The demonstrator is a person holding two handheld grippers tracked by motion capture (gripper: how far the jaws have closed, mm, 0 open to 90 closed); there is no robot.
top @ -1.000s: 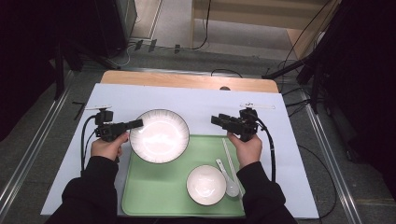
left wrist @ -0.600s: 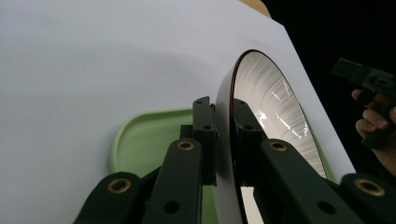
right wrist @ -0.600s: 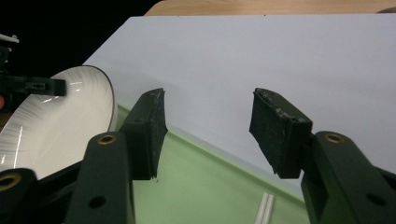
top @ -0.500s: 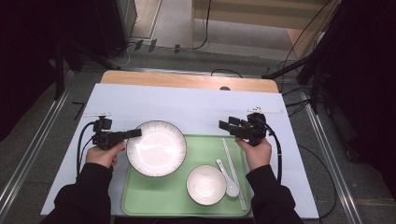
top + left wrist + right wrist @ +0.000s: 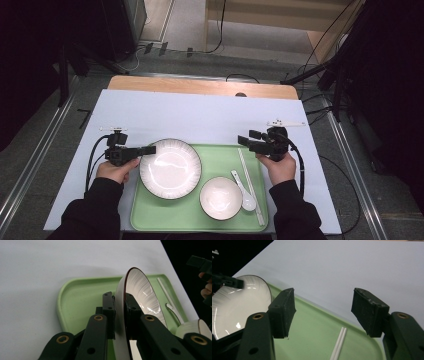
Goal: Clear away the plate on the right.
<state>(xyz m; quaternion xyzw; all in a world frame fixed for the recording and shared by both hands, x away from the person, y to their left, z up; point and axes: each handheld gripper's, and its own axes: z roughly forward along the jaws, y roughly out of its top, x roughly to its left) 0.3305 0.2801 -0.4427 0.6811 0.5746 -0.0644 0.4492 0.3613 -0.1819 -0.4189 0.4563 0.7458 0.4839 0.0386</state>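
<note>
My left tool is clamped on the plate rim; my right tool gapes above the tray's far edge, bare tabletop beyond.

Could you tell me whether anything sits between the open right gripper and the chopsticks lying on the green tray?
Nothing visible does. The right gripper hangs open over the tray, and the chopsticks lie uncovered below and just ahead. The spoon lies beside them, apart.
</note>
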